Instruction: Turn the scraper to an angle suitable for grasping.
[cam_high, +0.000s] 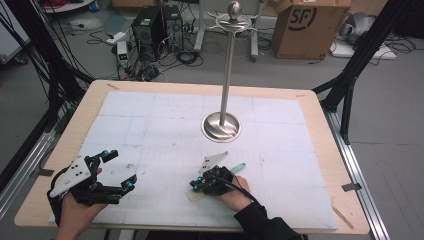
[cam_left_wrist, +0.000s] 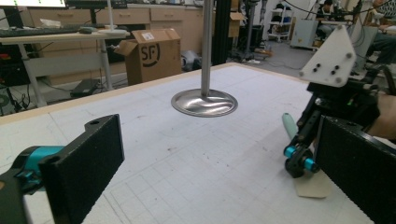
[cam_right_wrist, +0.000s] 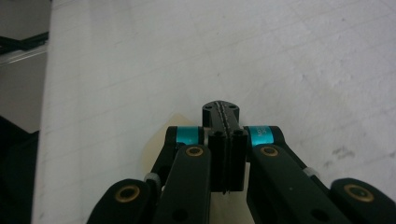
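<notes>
A spatula with a cream blade (cam_high: 194, 196) and a teal handle (cam_high: 239, 167) lies flat on the white mat at the front middle. My right gripper (cam_high: 196, 186) rests low over it, pointing left. In the right gripper view its jaws (cam_right_wrist: 220, 112) are pressed flat together with nothing visible between them, and the cream blade (cam_right_wrist: 161, 135) shows underneath. My left gripper (cam_high: 116, 171) sits at the front left with its jaws wide apart and nothing between them. In the left gripper view the right gripper (cam_left_wrist: 299, 161) and the blade (cam_left_wrist: 313, 185) appear at the right.
A tall metal stand with a round base (cam_high: 221, 126) and hooks at its top (cam_high: 234, 19) rises from the middle of the mat (cam_high: 150, 125). Beyond the wooden table's far edge are a cardboard box (cam_high: 310, 27), computer gear and cables on the floor.
</notes>
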